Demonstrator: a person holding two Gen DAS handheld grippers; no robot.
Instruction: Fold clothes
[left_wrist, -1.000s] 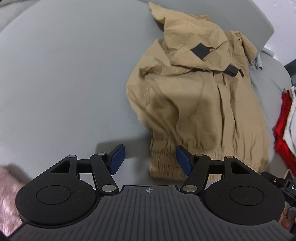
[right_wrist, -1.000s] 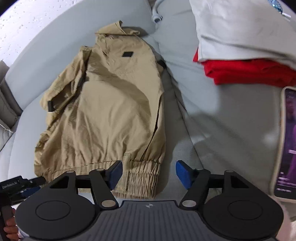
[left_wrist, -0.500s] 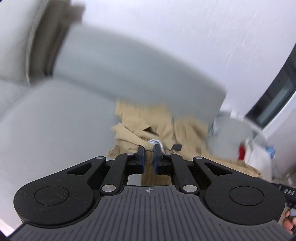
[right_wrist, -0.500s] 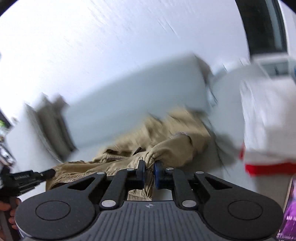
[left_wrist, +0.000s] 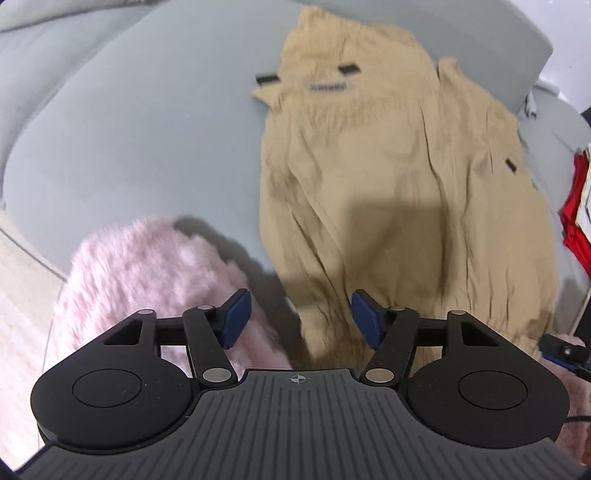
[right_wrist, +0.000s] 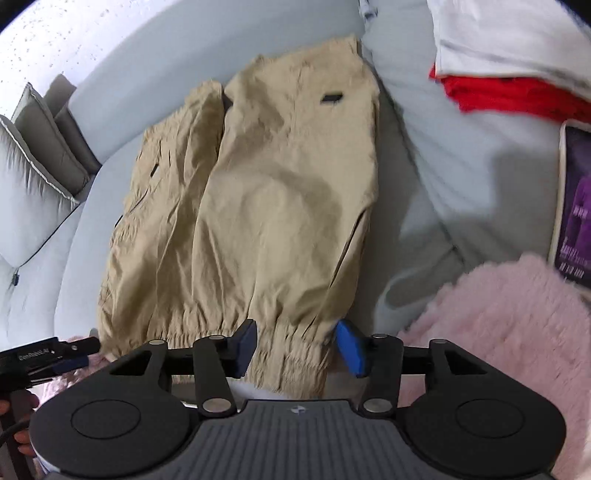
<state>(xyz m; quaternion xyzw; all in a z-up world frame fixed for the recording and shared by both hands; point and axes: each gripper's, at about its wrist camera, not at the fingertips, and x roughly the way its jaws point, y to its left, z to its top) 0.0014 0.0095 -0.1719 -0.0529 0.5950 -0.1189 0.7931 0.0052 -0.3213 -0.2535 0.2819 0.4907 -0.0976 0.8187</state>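
Bare grey sofa seat (left_wrist: 140, 140) lies open left of the tan jacket (left_wrist: 399, 192); a fluffy pink sleeve (left_wrist: 147, 273) crowds the near left corner; right of the jacket, a narrow strip of cushion (right_wrist: 424, 177) is hemmed by a red-and-white clothes stack (right_wrist: 509, 74), a phone (right_wrist: 576, 206) and another pink sleeve (right_wrist: 509, 317); 2 pillows (right_wrist: 40, 147) block the far left.

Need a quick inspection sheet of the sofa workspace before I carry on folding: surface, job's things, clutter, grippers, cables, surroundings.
Surface: grey sofa seat, bare left of the garment.
Job's things: tan jacket spread flat, elastic hem nearest the grippers.
Clutter: pink fluffy fabric at the near edge; red garment under a white garment; tablet.
Grippers: left gripper and right gripper both opening, hem between the right jaws, nothing pinched.
Cables: nothing seen for certain.
Surroundings: grey cushions, white wall.
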